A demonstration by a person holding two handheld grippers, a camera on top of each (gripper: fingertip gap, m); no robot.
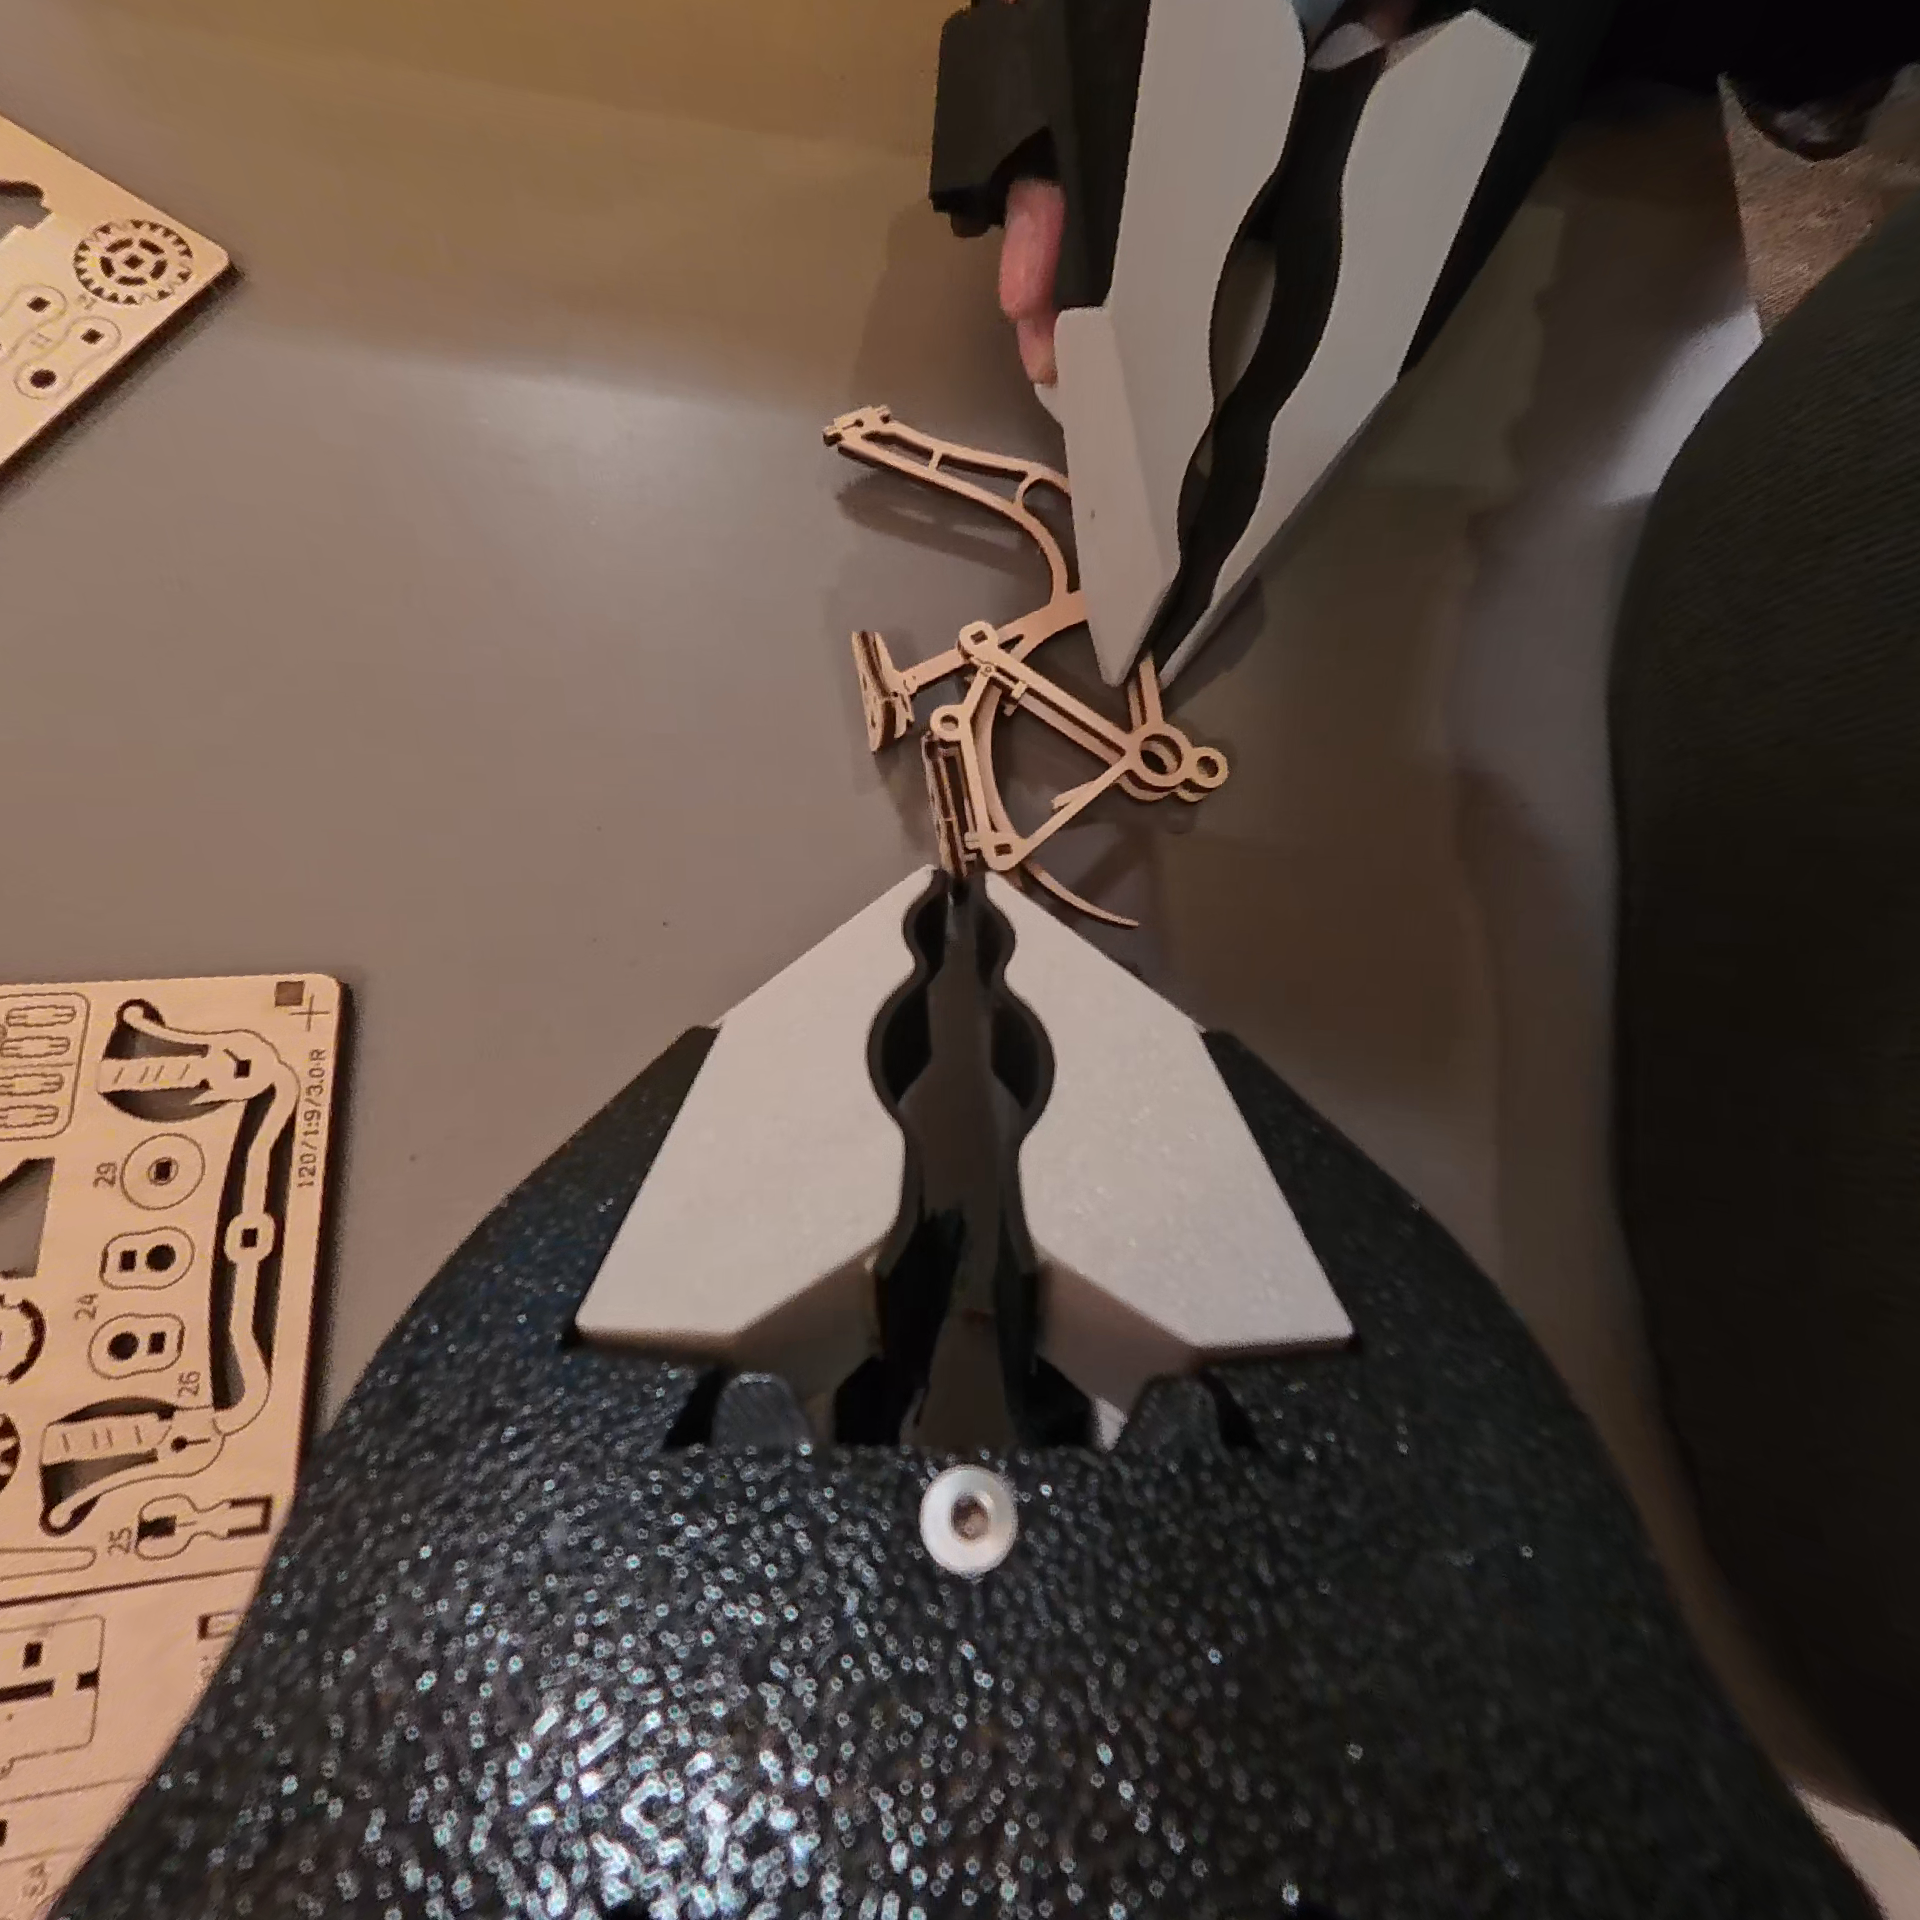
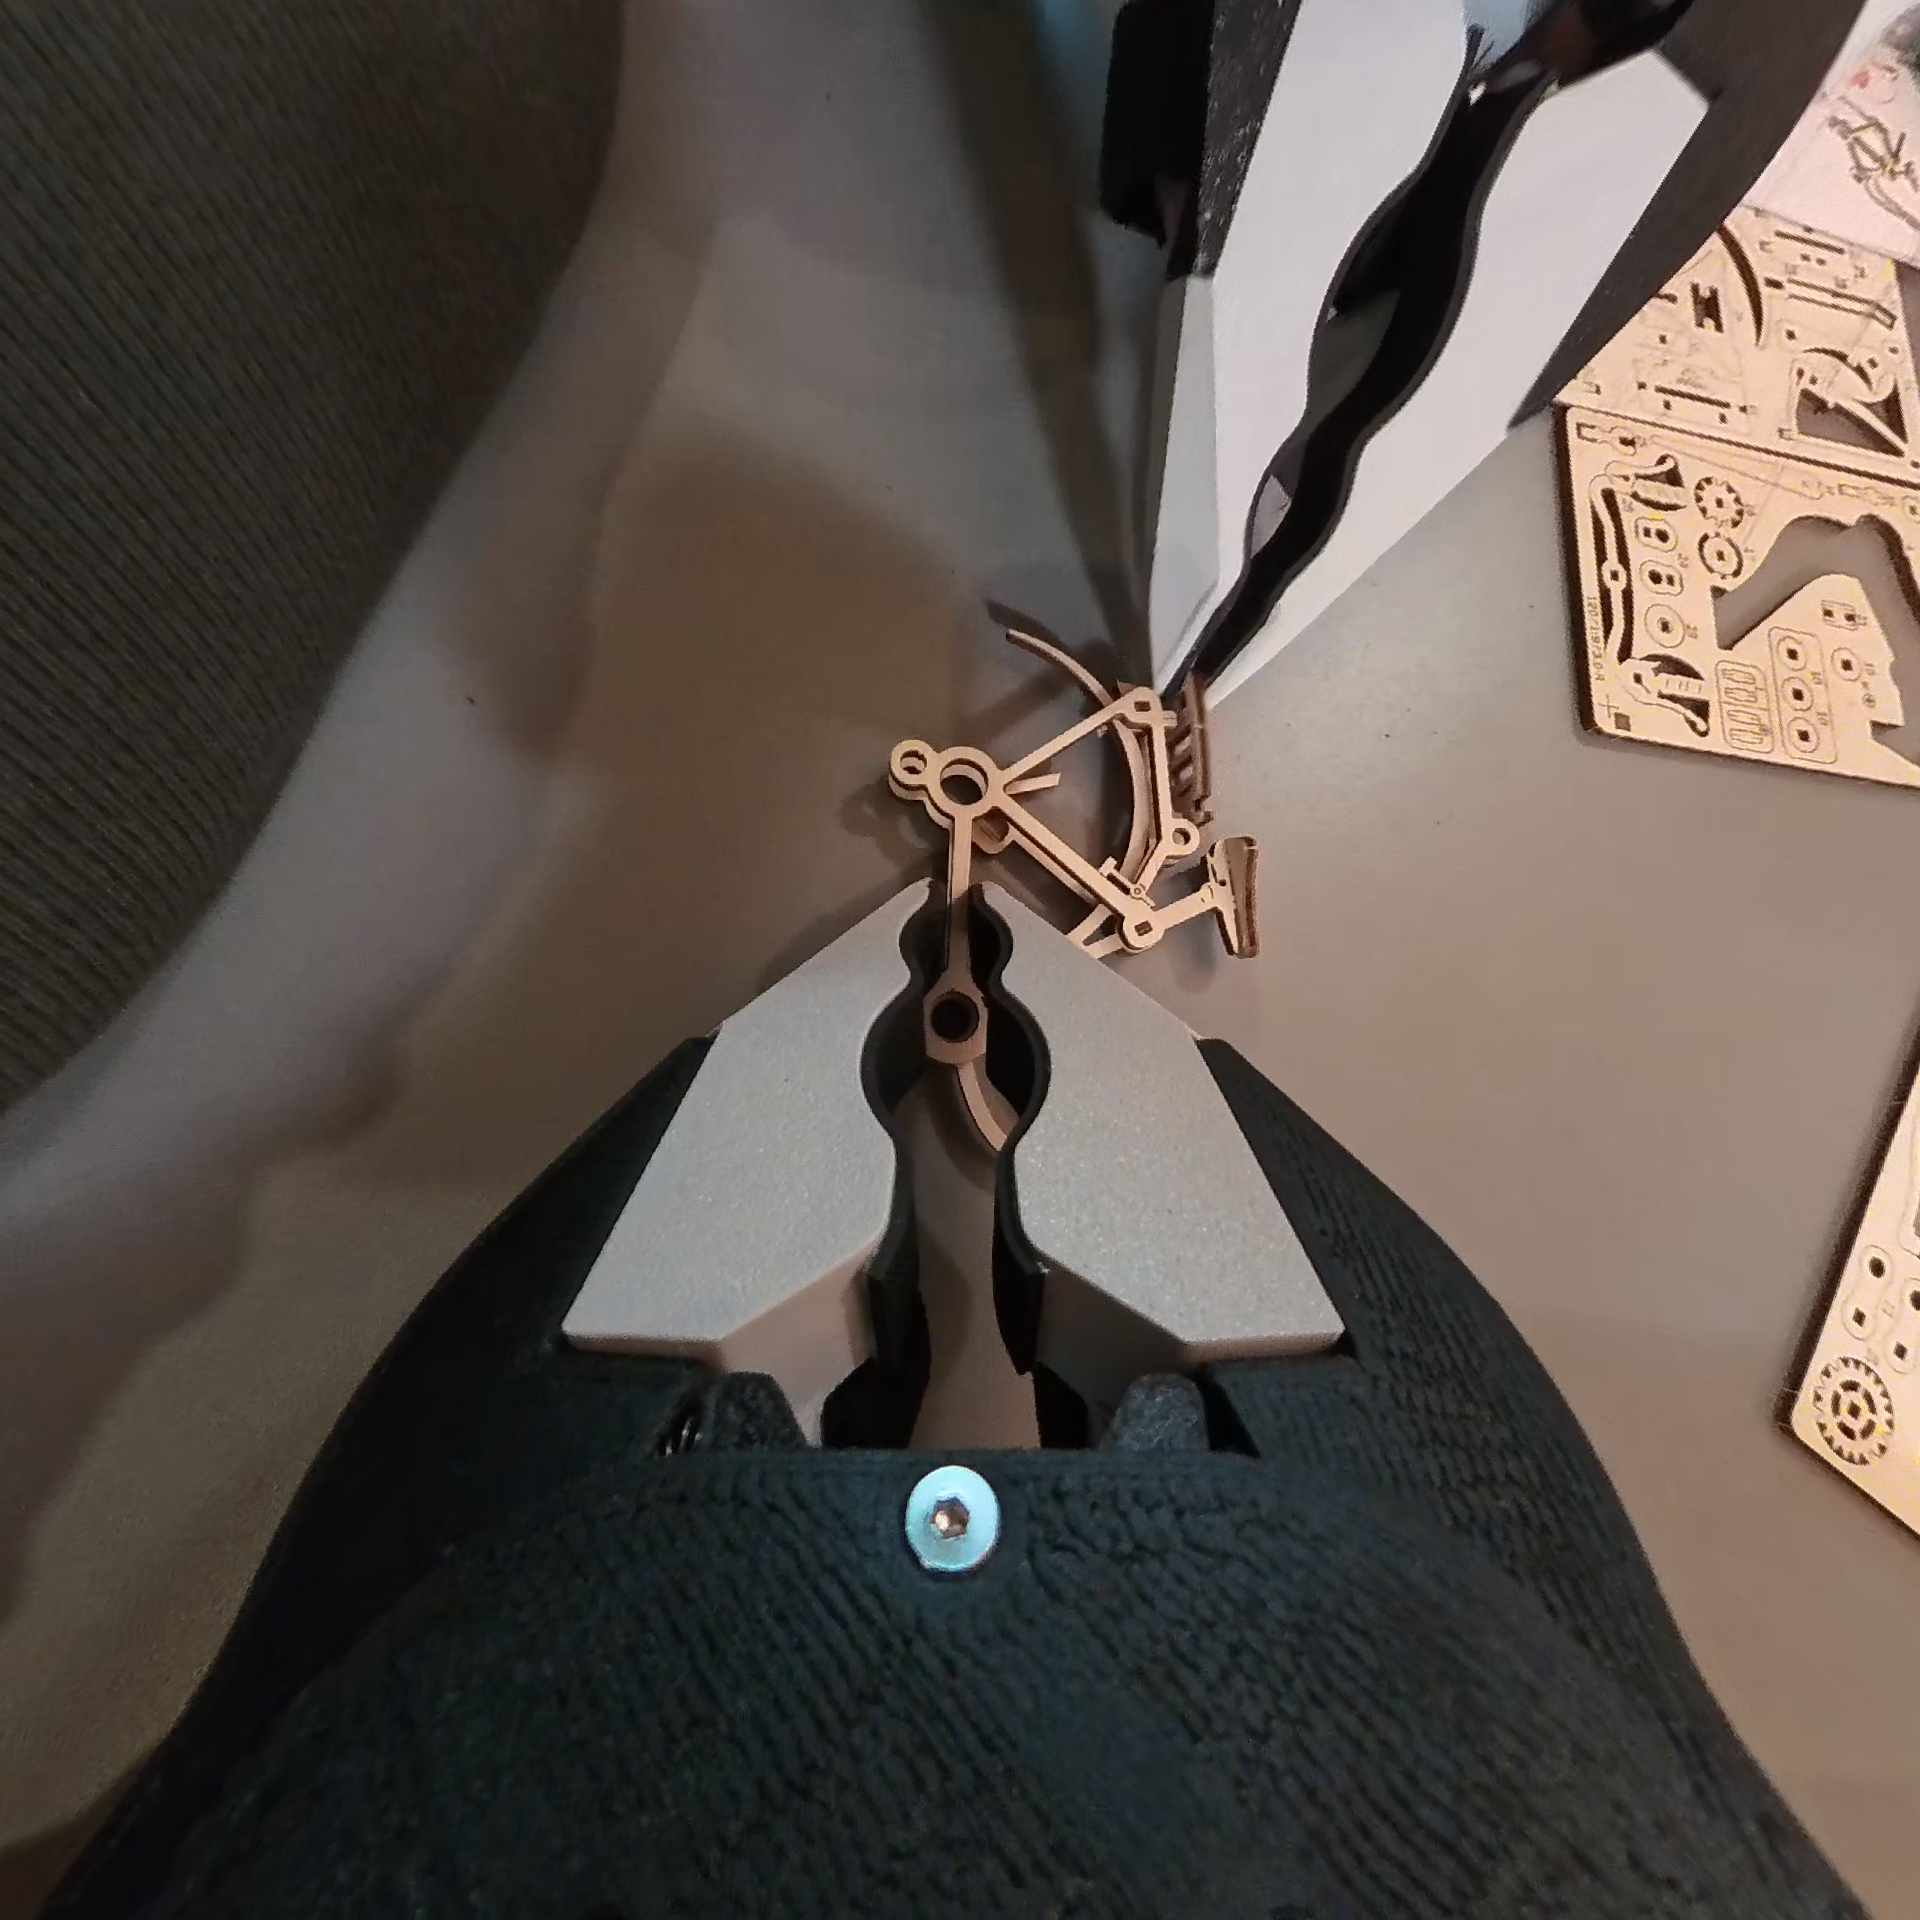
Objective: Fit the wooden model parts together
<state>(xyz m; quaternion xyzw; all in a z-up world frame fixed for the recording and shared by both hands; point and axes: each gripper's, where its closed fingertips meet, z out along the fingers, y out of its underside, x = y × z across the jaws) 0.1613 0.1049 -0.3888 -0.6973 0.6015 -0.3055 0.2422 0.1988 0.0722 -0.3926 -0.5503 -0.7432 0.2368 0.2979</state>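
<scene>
Wooden model (image 1: 1049, 717) pinched between both grippers' nearly closed fingers (image 2: 1117, 1049).

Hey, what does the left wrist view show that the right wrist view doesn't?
Only the left wrist view shows the long curved fork arm of the wooden model stretching away over the table, and a person's fingertip beside the right hand-held gripper.

Only the right wrist view shows the ringed strut lying between the right hand-held gripper's own fingers, and a printed paper behind the part sheets.

Both show the model pinched at opposite ends, the left hand-held gripper on its ribbed end.
</scene>
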